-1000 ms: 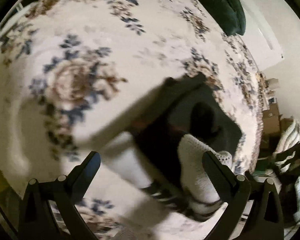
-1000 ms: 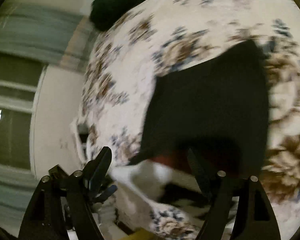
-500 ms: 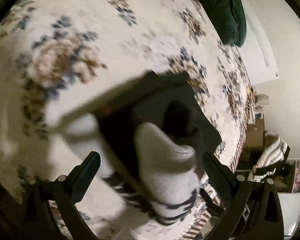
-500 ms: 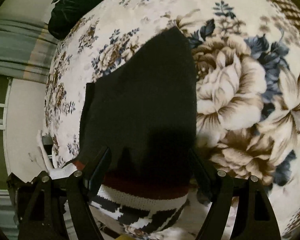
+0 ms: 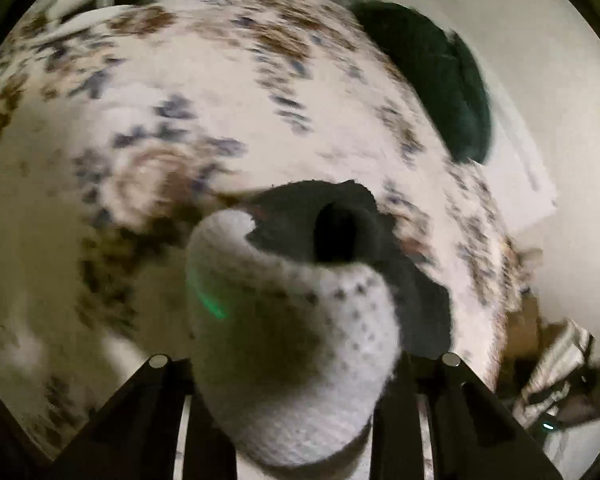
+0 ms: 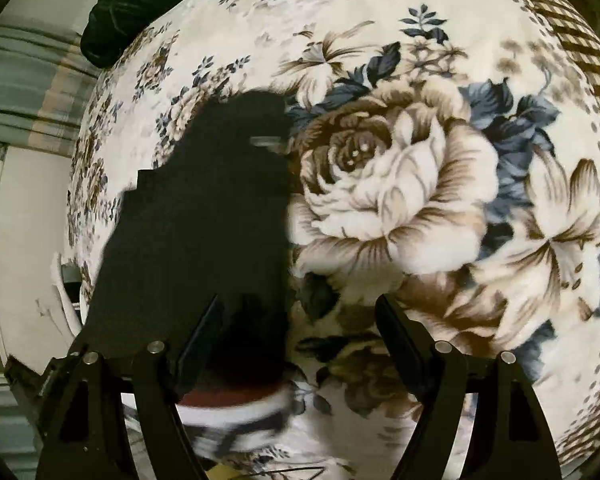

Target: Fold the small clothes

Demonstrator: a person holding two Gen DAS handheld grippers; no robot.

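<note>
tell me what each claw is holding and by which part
Left claw is closing on the white toe end of the sock. Right claw is open, holding nothing.

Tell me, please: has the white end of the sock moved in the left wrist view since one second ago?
Yes. The white sock end now fills the space between the closing left claw fingers, nearer than before against the floral blanket.

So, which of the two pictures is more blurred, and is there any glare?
Left wrist view: heavy blur over the floral blanket and the white sock, with a green streak of glare on it. Right wrist view: the rose print is sharp; only the striped sock cuff smears.
</note>
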